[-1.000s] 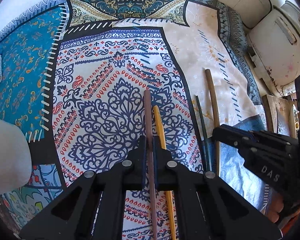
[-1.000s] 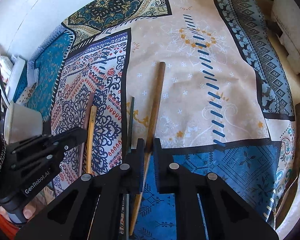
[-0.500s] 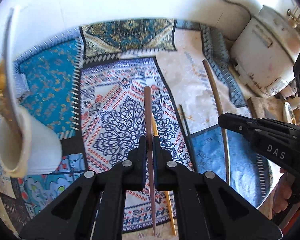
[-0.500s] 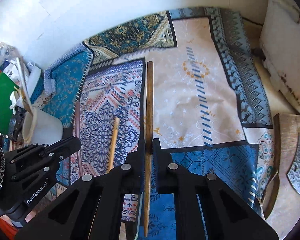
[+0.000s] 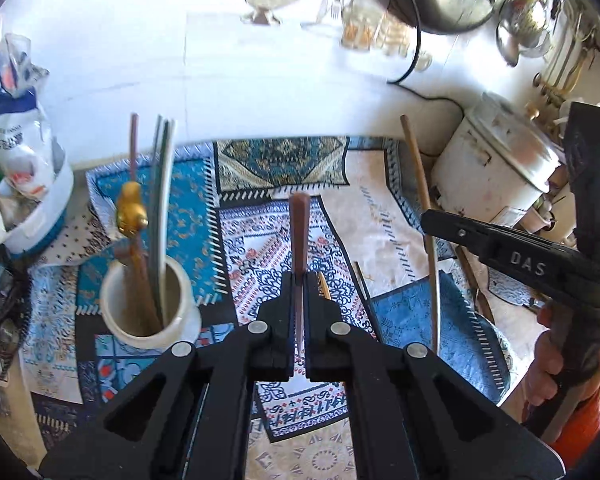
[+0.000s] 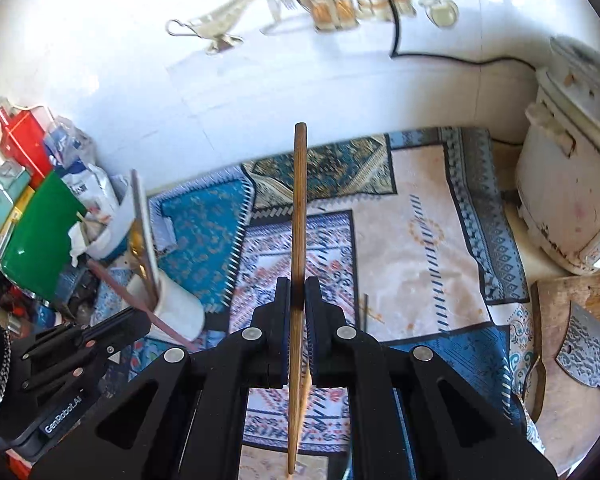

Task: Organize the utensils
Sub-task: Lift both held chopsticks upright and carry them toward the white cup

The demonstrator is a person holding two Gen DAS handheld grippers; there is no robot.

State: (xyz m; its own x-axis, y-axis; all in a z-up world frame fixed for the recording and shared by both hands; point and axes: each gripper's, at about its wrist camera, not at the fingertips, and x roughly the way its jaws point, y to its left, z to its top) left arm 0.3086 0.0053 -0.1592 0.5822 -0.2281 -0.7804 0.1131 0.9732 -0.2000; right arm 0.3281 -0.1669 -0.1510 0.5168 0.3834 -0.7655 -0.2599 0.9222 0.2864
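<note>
My left gripper (image 5: pixel 299 280) is shut on a reddish-brown chopstick (image 5: pixel 300 228) and holds it lifted above the patterned cloth (image 5: pixel 260 232). My right gripper (image 6: pixel 297 286) is shut on a light wooden chopstick (image 6: pixel 299 208), also lifted; it shows in the left wrist view (image 5: pixel 422 216). A white holder cup (image 5: pixel 148 300) with several utensils stands at the left, also in the right wrist view (image 6: pixel 176 304). A yellow chopstick (image 5: pixel 324 280) and a thin dark stick (image 5: pixel 362 284) lie on the cloth below.
A white rice cooker (image 6: pixel 572 200) stands at the right. A wooden board with a cleaver (image 6: pixel 580 344) lies at the front right. Bags and boxes (image 6: pixel 40 200) crowd the left. The tiled wall (image 5: pixel 260 80) is behind.
Both grippers have risen and tilted up, each lifting its chopstick off the cloth. The holder cup and the back wall have come into view.
</note>
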